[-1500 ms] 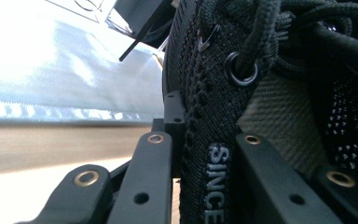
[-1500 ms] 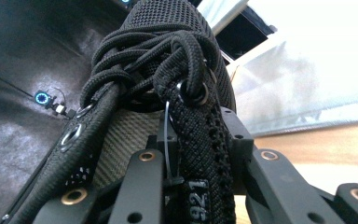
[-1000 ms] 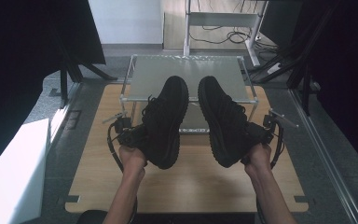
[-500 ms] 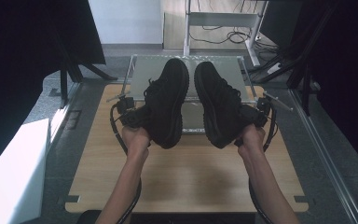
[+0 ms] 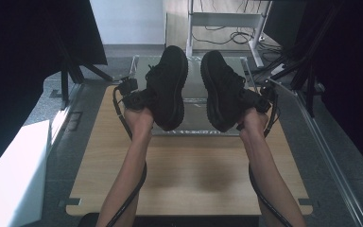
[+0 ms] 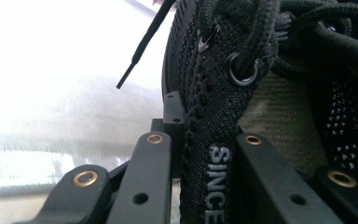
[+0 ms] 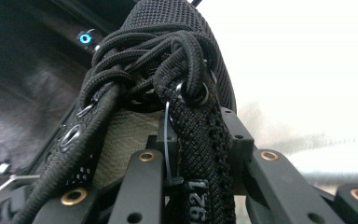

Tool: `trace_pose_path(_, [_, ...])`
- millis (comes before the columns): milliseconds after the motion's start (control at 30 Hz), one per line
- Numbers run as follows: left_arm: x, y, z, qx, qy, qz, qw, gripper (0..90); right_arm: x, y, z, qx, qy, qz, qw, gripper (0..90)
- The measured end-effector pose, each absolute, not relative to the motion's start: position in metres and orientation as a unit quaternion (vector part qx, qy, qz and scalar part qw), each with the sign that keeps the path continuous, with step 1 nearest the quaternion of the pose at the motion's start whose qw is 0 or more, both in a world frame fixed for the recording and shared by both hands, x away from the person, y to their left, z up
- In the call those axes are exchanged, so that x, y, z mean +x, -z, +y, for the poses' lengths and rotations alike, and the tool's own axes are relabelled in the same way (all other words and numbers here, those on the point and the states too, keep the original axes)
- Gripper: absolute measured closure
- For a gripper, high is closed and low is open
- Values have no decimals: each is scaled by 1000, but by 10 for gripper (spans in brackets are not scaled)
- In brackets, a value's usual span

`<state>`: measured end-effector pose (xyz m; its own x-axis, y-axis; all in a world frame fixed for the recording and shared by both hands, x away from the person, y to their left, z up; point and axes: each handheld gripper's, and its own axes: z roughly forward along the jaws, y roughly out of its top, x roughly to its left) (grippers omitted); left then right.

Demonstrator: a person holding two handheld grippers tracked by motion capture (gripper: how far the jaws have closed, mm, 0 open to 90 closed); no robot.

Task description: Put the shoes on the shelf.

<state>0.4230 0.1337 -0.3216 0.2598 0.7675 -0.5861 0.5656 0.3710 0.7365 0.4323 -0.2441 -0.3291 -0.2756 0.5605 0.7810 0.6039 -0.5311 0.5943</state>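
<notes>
The left gripper [image 6: 200, 186] is clamped on the collar edge of the left shoe [image 5: 166, 87], one jaw outside the knit wall and one inside against the pale lining; the strip pinched between them carries the word "SINCE". A lace eyelet sits just above the jaws and a loose lace end [image 6: 142, 44] hangs off to the side of them. The right gripper [image 7: 198, 186] grips the right shoe [image 5: 221, 90] the same way, jaws closed on the collar strip under a knot of laces [image 7: 144, 65], with a thin plastic tag loop beside the strip.

From above, each shoe stands out from its gripper toward the middle, sole up and toe pointing away from the person, and the two are close but apart. They hang over a clear tray [image 5: 196, 130] at the far end of the wooden table [image 5: 189, 179]; it looks empty, though glare makes that hard to confirm. Its near rim lies just past the hands. Bare wood spreads back along the forearms, and grey floor flanks both table edges.
</notes>
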Motion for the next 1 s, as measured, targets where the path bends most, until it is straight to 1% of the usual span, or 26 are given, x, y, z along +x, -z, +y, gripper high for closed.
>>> trace_pose_path(233, [443, 313, 128, 562, -117, 617, 539, 807, 453, 320, -237, -614, 618, -491, -19, 740])
trace_pose_path(500, [460, 303, 118, 577, -153, 625, 503, 808, 474, 320, -226, -626, 591, -507, -49, 740])
trace_pose_path(733, [475, 295, 107, 591, -173, 629, 475, 807, 490, 312, -214, -631, 562, -526, -94, 740])
trace_pose_path(867, [486, 291, 94, 607, -203, 632, 436, 807, 497, 308, -208, -639, 549, -528, -112, 740])
trace_pose_path(1000, [493, 288, 88, 613, -211, 634, 422, 805, 502, 302, -197, -640, 522, -546, -139, 740])
